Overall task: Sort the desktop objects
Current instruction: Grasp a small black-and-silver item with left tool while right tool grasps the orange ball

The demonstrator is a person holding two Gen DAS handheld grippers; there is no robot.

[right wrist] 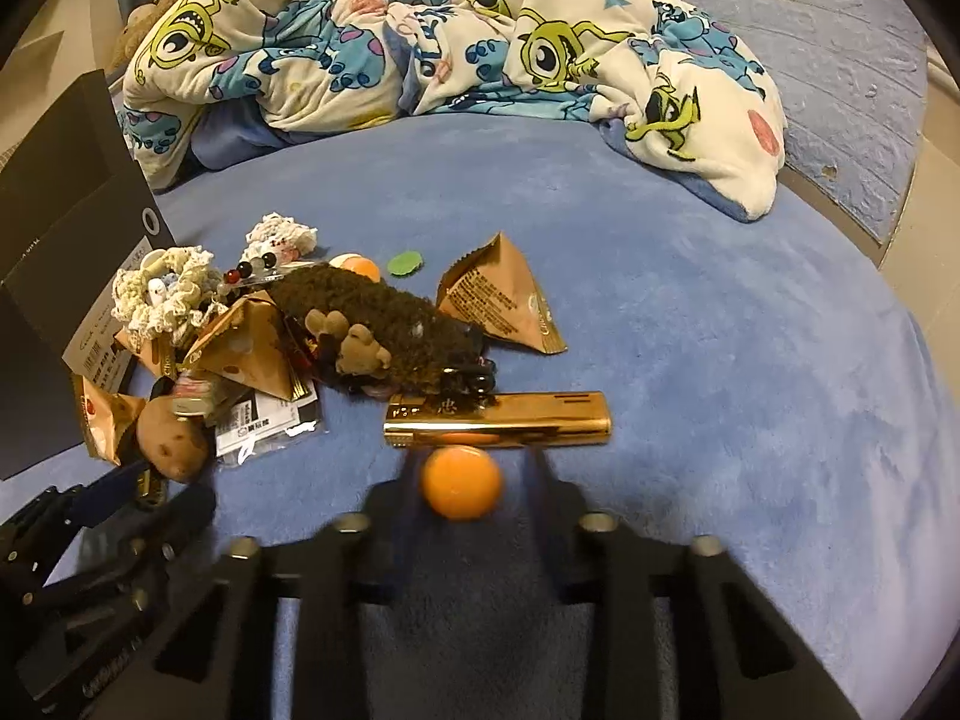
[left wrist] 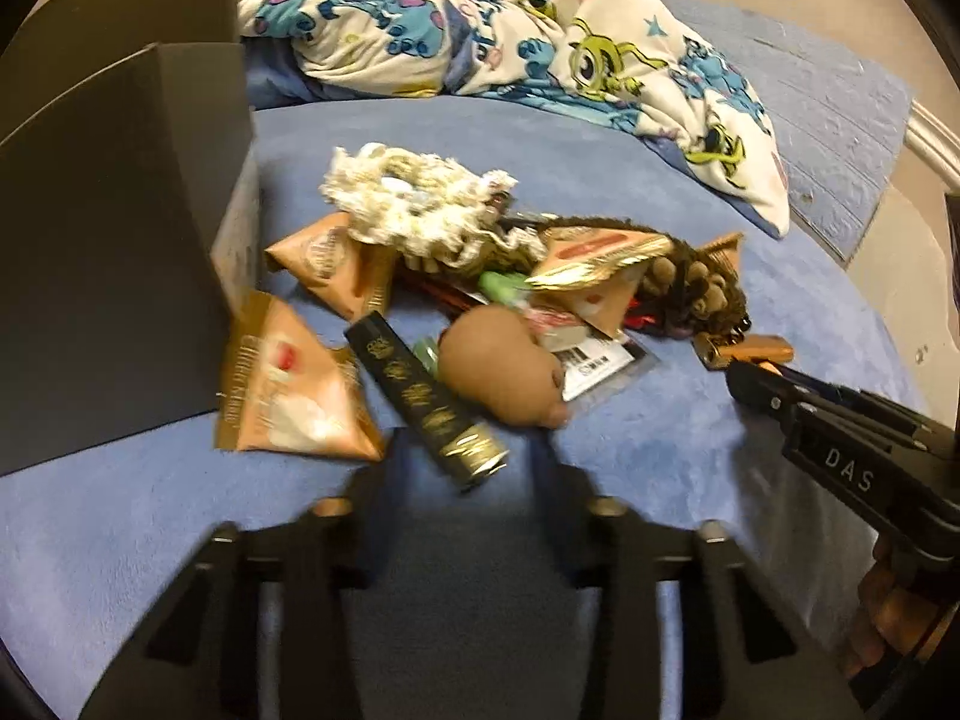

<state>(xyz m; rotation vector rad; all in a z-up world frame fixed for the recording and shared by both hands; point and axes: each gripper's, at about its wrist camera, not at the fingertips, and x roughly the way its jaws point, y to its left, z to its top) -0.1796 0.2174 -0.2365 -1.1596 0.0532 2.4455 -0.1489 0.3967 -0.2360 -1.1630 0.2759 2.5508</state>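
The right claw point(right wrist: 462, 468) is grasping the orange ball point(right wrist: 461, 483) on the bed point(right wrist: 690, 360); the left claw point(left wrist: 468, 468) grips the black tube point(left wrist: 429, 399).

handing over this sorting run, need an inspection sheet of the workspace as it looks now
surface: blue plush cover, bare in front and to the right of the pile
job's things: orange ball, gold lighter, black tube, snack packets, brown plush toy, potato, heaped together
clutter: cream crochet piece, cartoon blanket
grippers: right gripper fingers around the orange ball; left gripper fingers at the black tube's near end, contact blurred
cables: nothing seen
surroundings: black box left of the pile
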